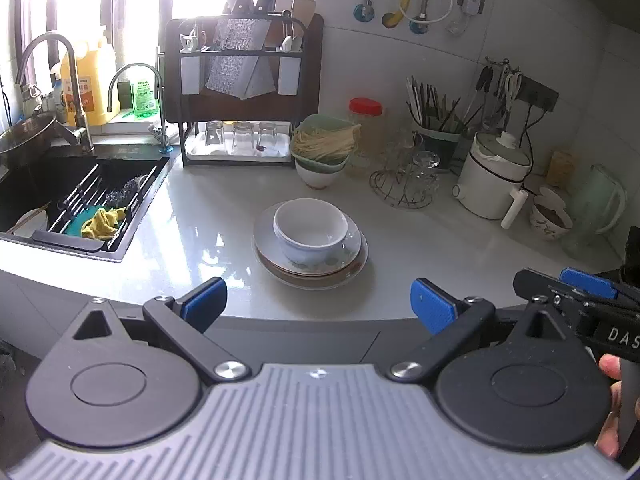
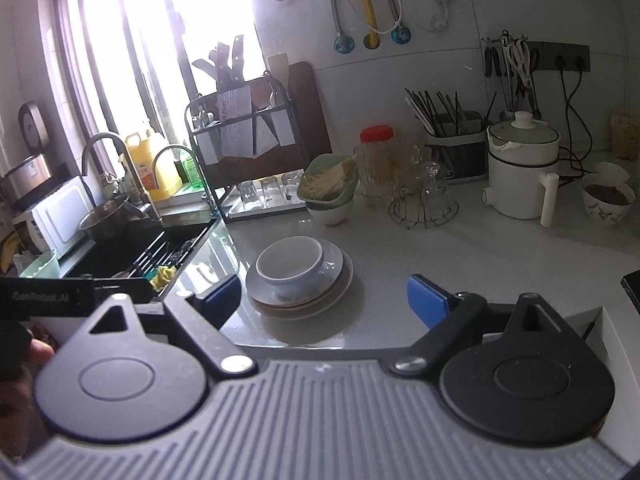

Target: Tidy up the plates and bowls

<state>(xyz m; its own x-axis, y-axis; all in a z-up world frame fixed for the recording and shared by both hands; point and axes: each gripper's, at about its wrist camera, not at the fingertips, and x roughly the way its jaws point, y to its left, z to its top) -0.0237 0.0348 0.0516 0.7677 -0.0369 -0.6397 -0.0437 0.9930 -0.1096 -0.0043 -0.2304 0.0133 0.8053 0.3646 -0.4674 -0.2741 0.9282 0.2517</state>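
- While both spread wide and empty, left hand-held gripper (image 1: 318, 308) and right hand-held gripper (image 2: 324, 302) near frame bottom.
- Could tip bowl (image 1: 311, 229) off stacked plates (image 1: 312, 268) at frame centre if nudged.
- Might slide on glossy table (image 1: 208, 216).

Three stacked plates (image 1: 310, 268), one white bowl (image 1: 311, 229) on top, three upturned glasses (image 1: 240, 136), two faucets (image 1: 136, 88).
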